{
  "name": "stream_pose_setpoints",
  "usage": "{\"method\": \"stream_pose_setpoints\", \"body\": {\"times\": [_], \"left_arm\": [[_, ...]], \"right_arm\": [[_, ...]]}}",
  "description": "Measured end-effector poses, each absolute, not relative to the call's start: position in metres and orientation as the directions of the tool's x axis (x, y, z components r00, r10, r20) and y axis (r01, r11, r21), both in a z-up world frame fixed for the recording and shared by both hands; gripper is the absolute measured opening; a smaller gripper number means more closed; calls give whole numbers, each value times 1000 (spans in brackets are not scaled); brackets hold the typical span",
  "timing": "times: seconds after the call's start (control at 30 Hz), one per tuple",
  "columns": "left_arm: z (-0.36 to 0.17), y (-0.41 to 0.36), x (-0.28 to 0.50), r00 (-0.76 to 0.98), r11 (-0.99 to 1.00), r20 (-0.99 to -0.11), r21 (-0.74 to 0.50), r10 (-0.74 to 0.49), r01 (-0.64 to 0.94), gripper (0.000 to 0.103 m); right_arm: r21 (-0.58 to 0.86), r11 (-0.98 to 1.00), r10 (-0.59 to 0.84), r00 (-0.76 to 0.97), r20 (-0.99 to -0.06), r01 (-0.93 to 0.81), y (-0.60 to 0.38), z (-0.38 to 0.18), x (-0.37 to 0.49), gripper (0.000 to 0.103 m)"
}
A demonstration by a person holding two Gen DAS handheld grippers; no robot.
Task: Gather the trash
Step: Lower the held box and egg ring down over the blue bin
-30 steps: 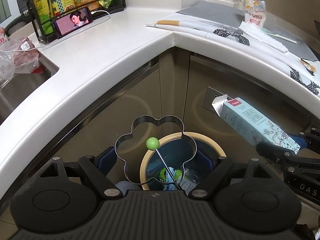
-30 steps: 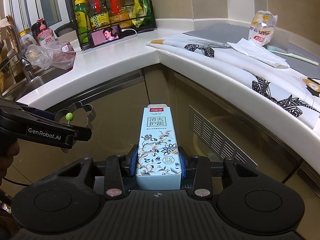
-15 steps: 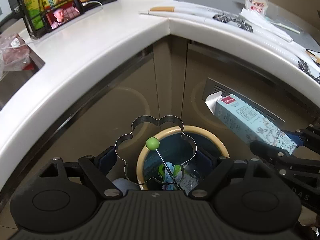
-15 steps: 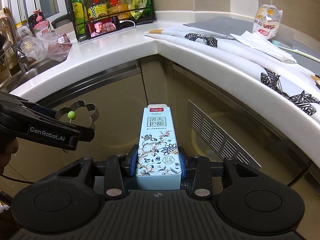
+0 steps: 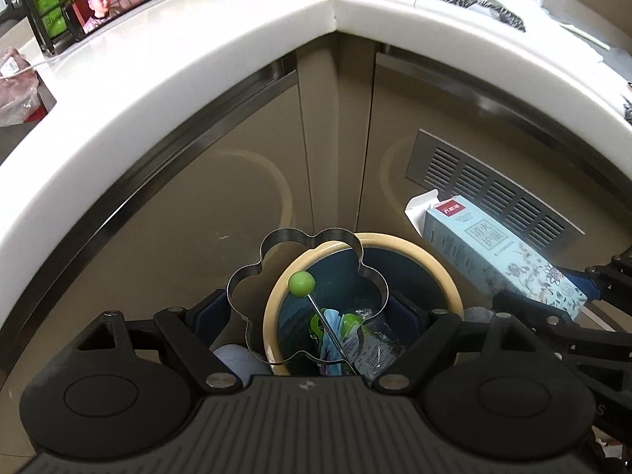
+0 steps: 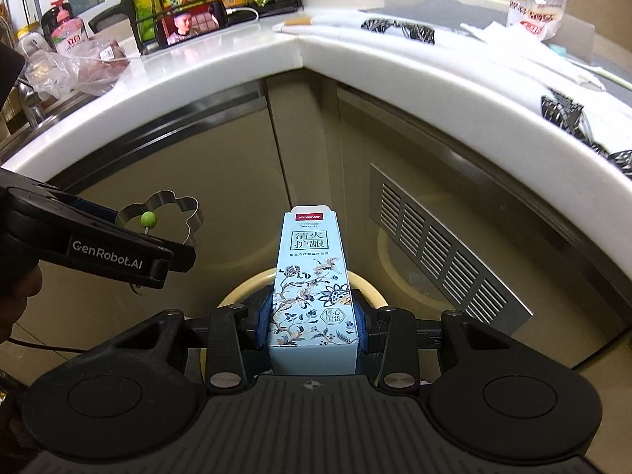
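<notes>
Left claw [image 5: 308,308] pinches a flower-shaped metal ring [image 5: 272,268] (green ball on top) over the trash bin [image 5: 430,260]; at 3 o'clock, right claw [image 6: 312,320] squeezes a blue box [image 6: 312,276].

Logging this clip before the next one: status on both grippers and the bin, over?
Left gripper shut on flower mould, above bin. Right gripper shut on box, near the bin rim. Bin open, trash inside. Nothing in the way.
</notes>
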State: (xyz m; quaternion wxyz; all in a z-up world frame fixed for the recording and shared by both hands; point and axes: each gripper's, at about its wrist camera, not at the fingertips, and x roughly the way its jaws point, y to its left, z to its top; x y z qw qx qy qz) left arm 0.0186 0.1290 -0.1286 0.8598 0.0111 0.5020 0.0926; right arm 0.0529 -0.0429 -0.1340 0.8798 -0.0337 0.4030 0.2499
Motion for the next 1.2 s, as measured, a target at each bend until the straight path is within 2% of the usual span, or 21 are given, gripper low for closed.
{"method": "stream_pose_setpoints", "body": {"times": [0.47, 1.2], "left_arm": [[-165, 142, 43, 407, 974, -893, 124, 192, -188, 88], [-225, 128, 70, 289, 980, -939, 157, 186, -122, 88]], "right_arm": [[125, 876, 375, 495, -784, -465, -30, -164, 73, 41], [72, 875, 293, 405, -866, -479, 2, -220, 105, 41]]}}
